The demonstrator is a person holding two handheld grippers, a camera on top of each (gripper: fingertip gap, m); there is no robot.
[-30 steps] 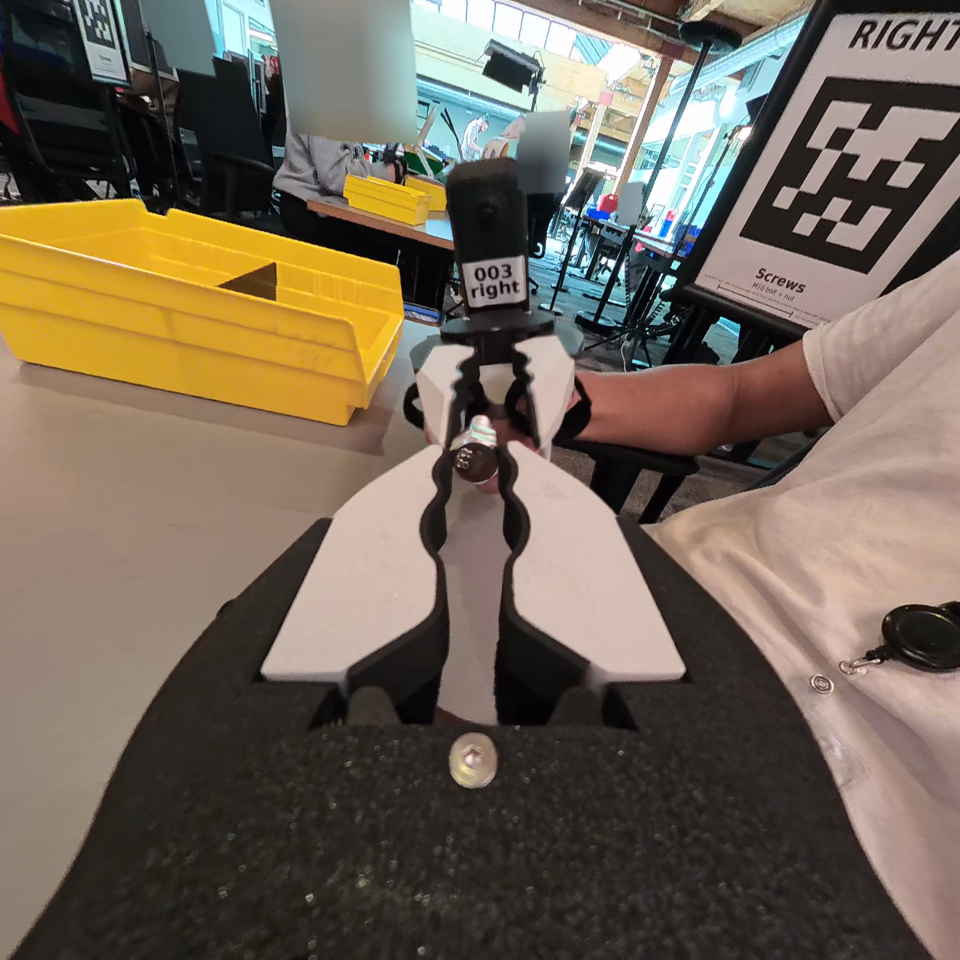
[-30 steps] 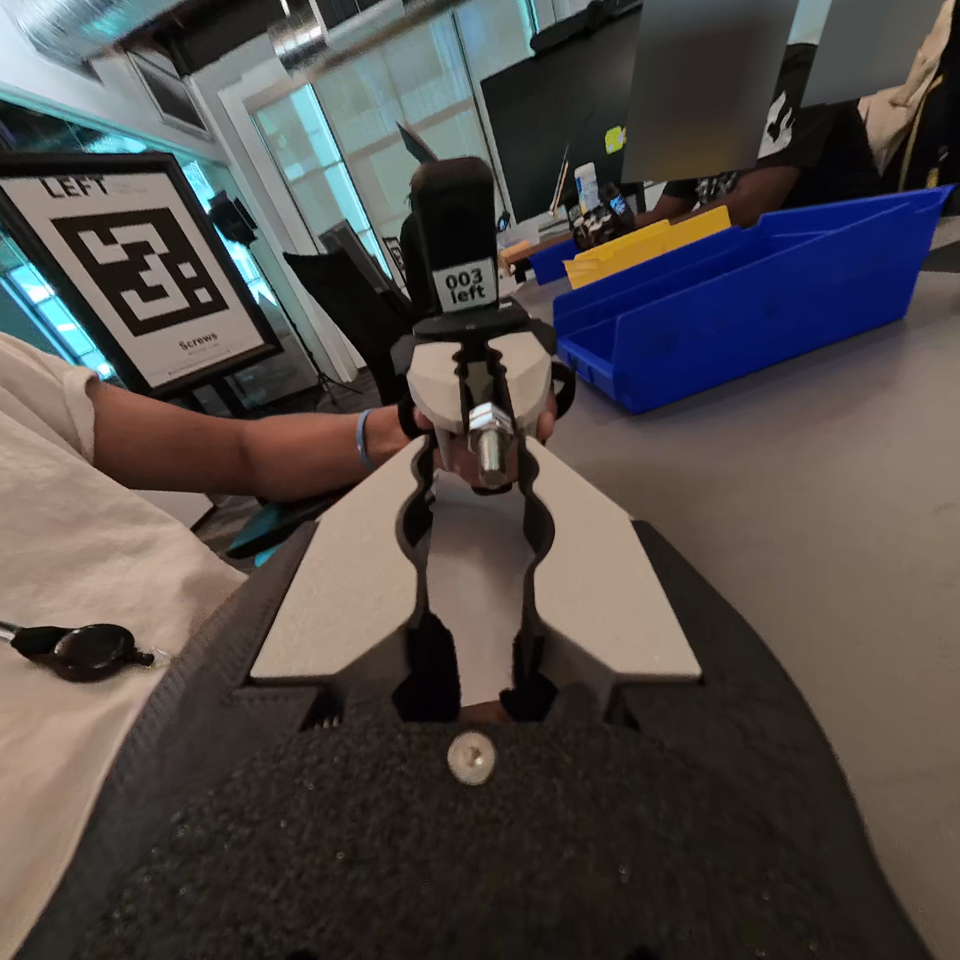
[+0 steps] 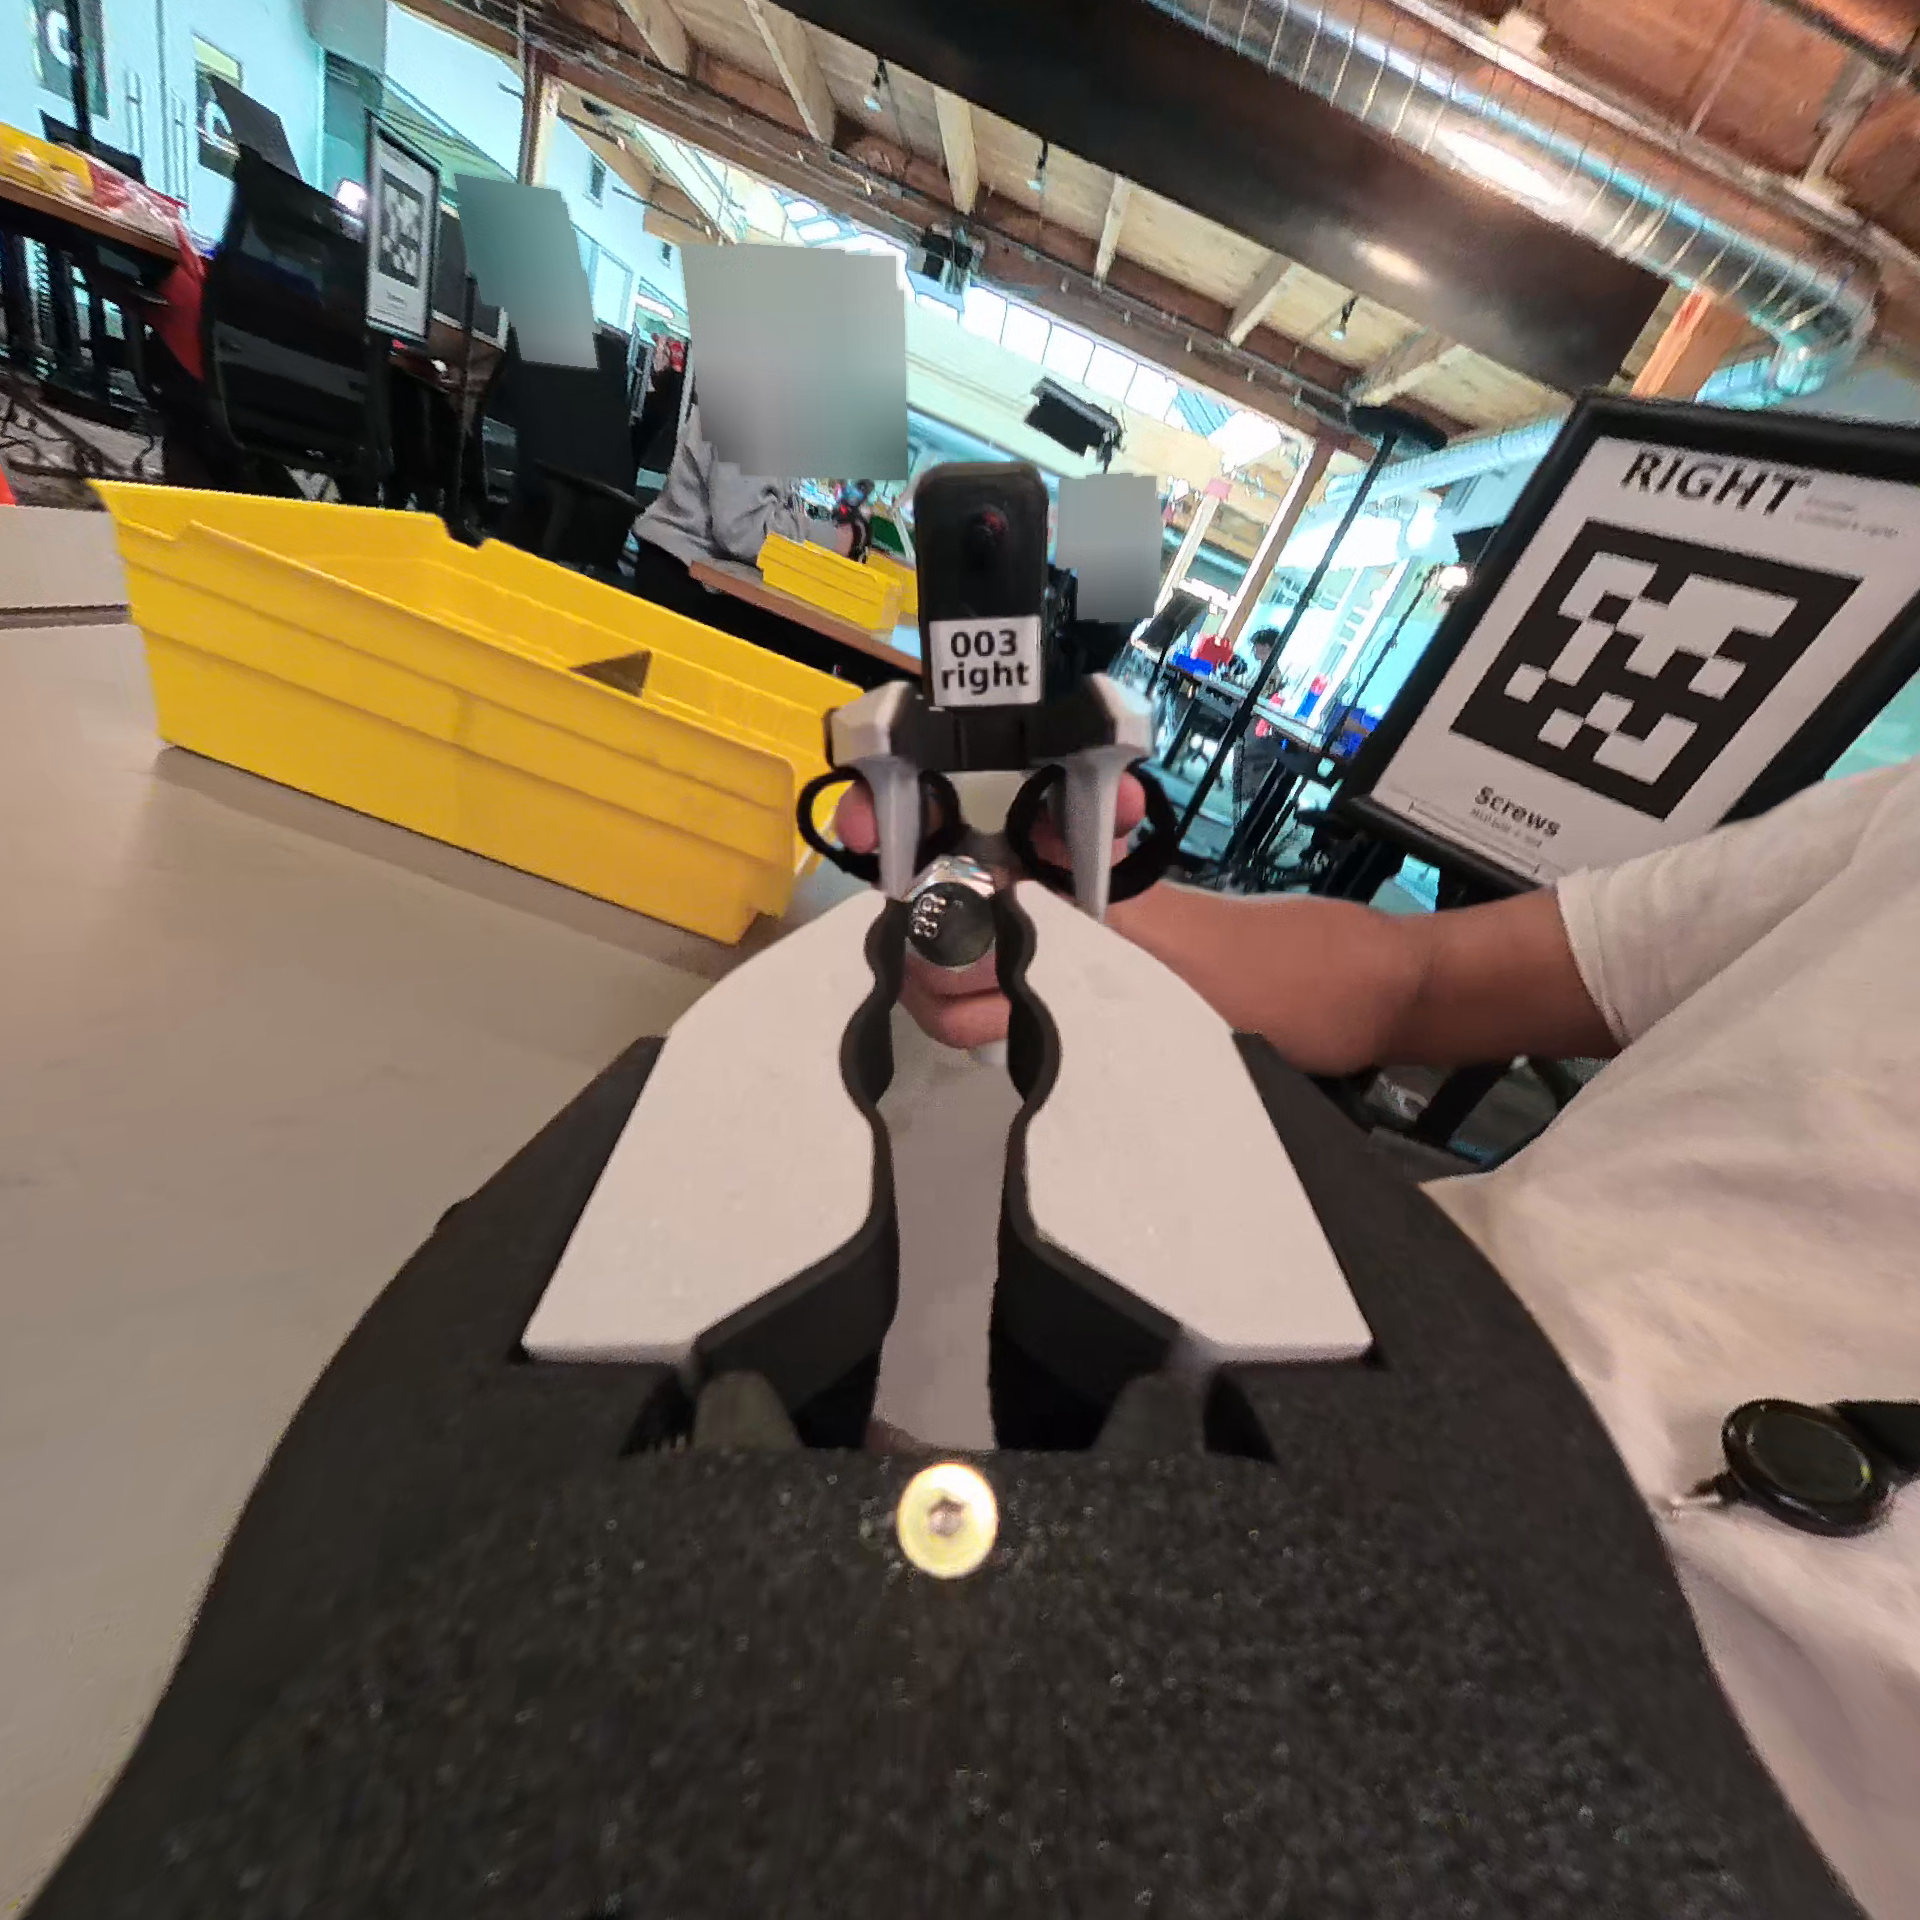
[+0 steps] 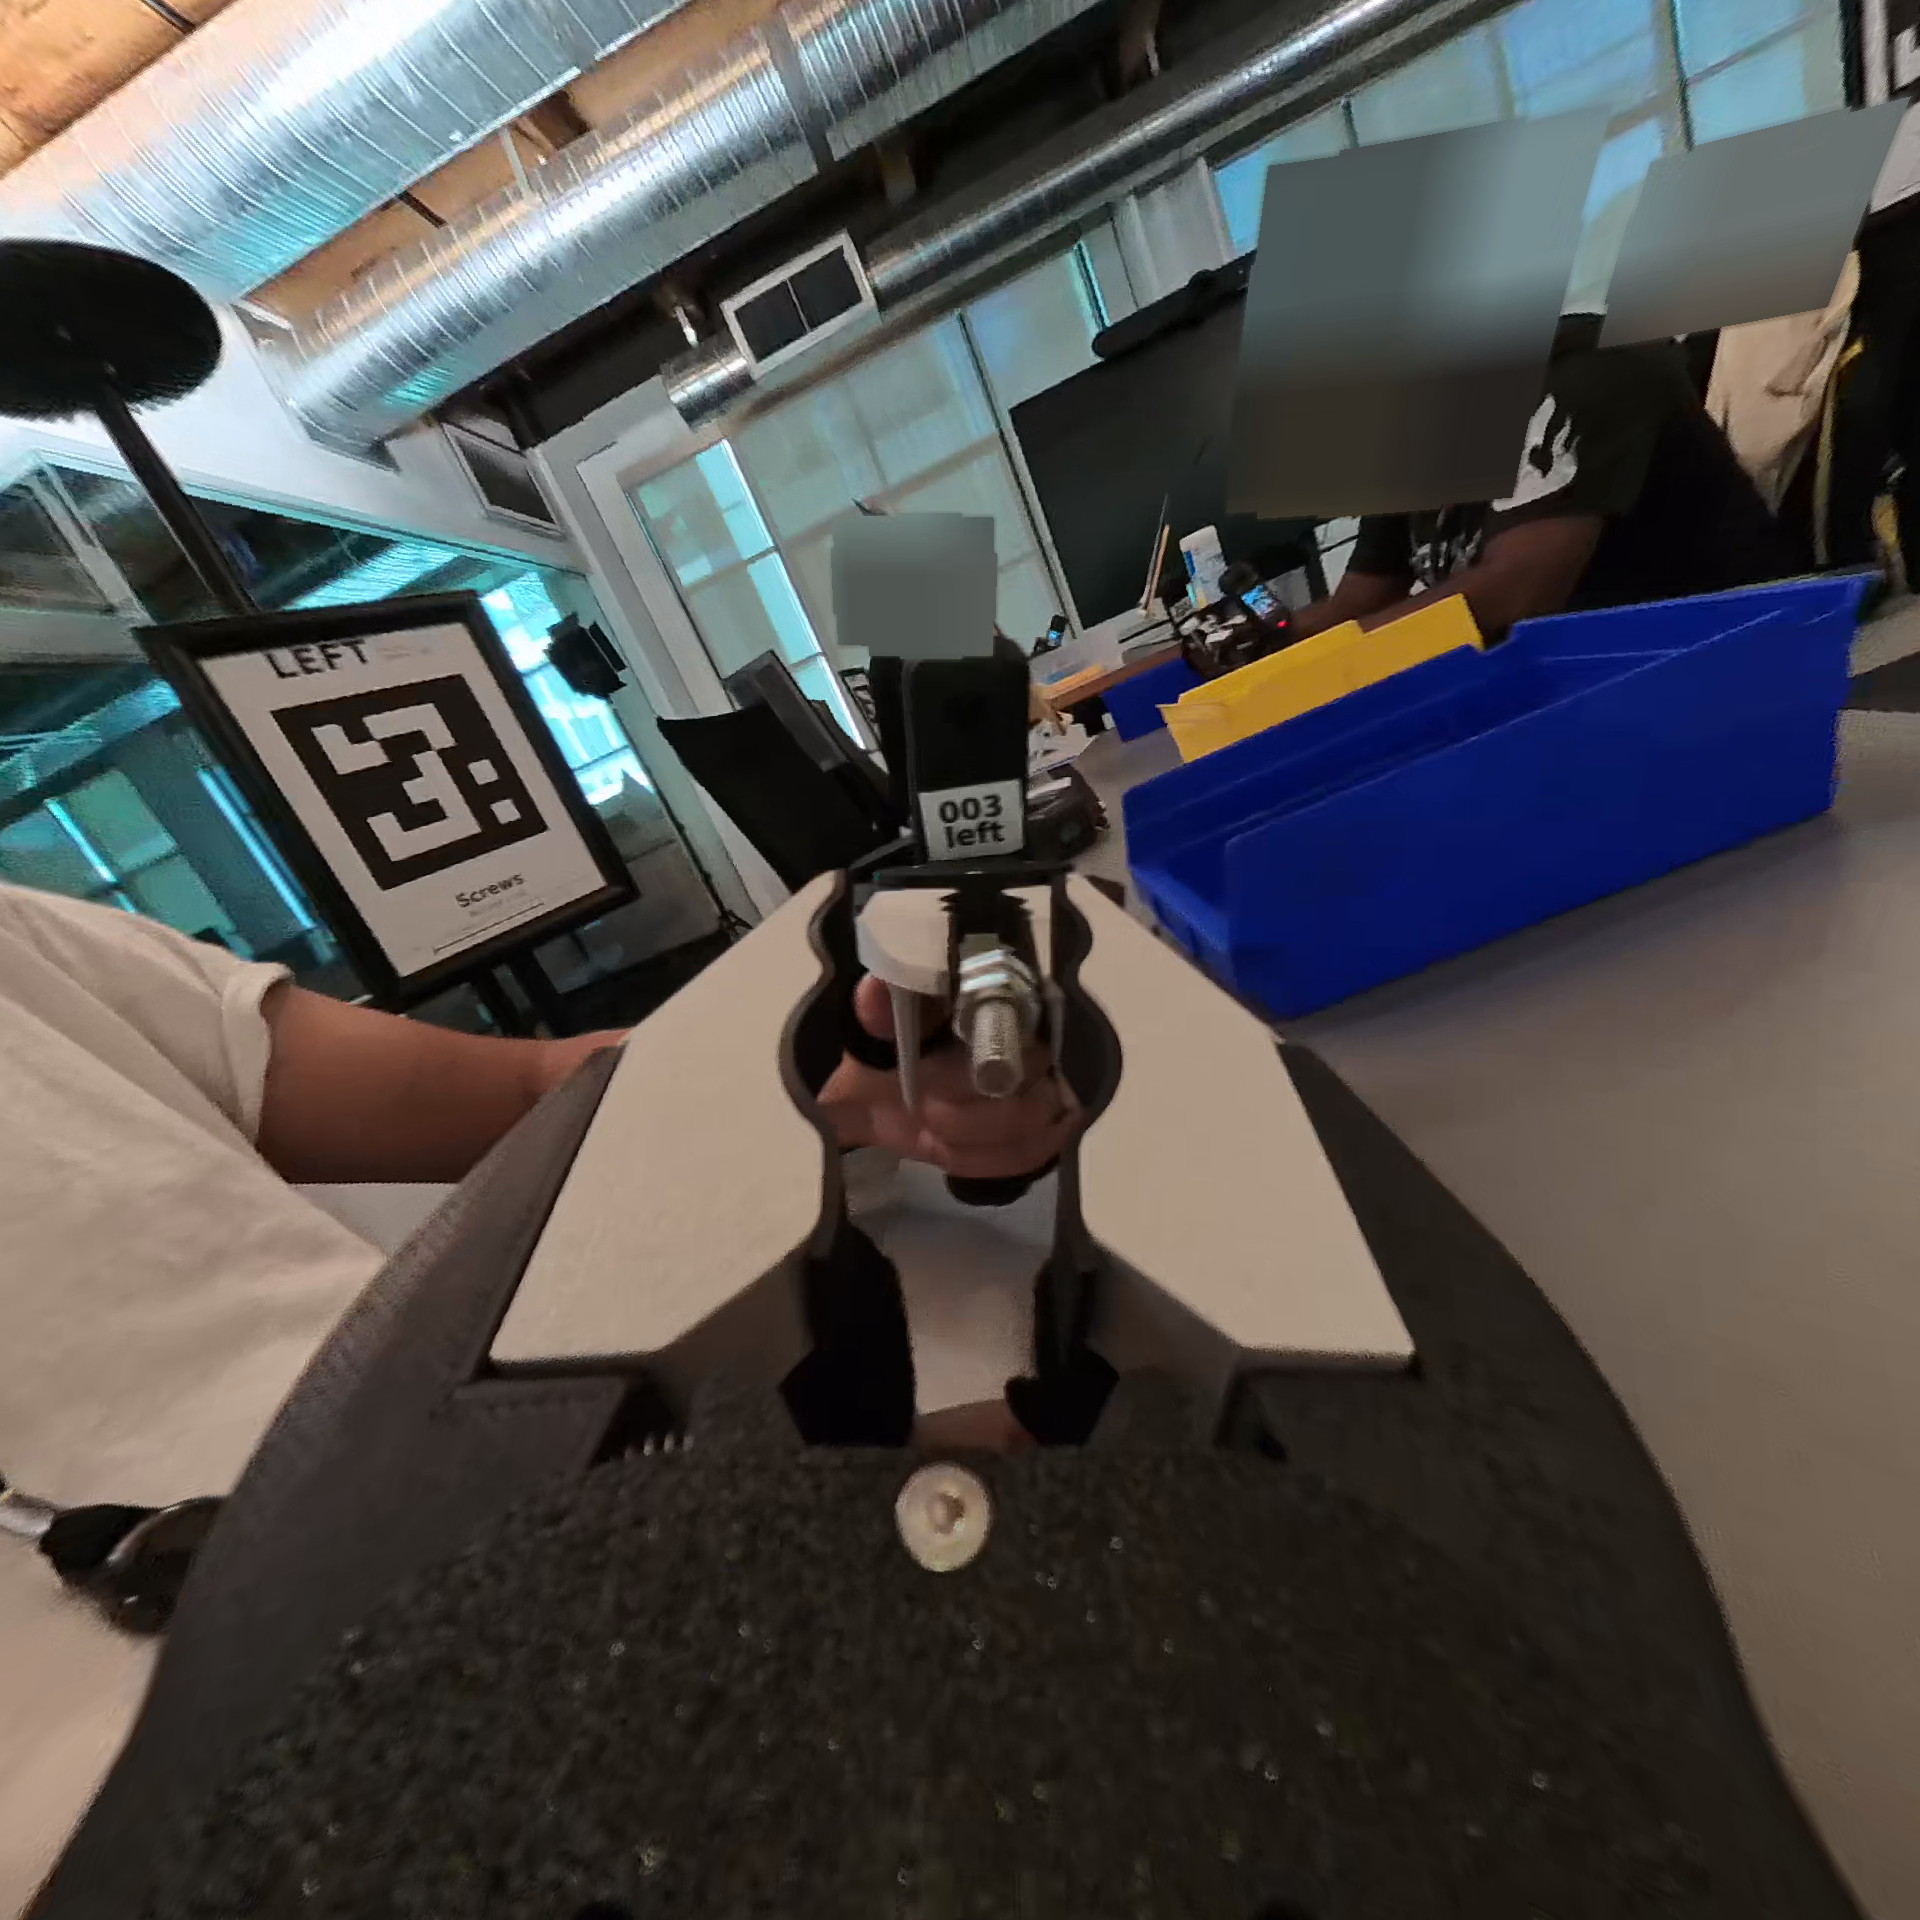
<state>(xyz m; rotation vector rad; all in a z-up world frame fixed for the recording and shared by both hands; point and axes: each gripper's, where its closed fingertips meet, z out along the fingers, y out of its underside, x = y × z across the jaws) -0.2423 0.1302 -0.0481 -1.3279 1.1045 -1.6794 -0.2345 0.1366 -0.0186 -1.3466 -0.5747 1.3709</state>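
- Right gripper has spread wider; its fingers now stand apart, off the nut.
- Left gripper stays clamped on the bolt head, held above the surface.
- Yellow bin sits at 10 o'clock.

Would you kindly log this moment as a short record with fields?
left gripper: fingers closed on the head of a silver bolt
right gripper: fingers spread on either side of the bolt's threaded end, with a nut on it
bins: yellow bin and blue bin on the grey table
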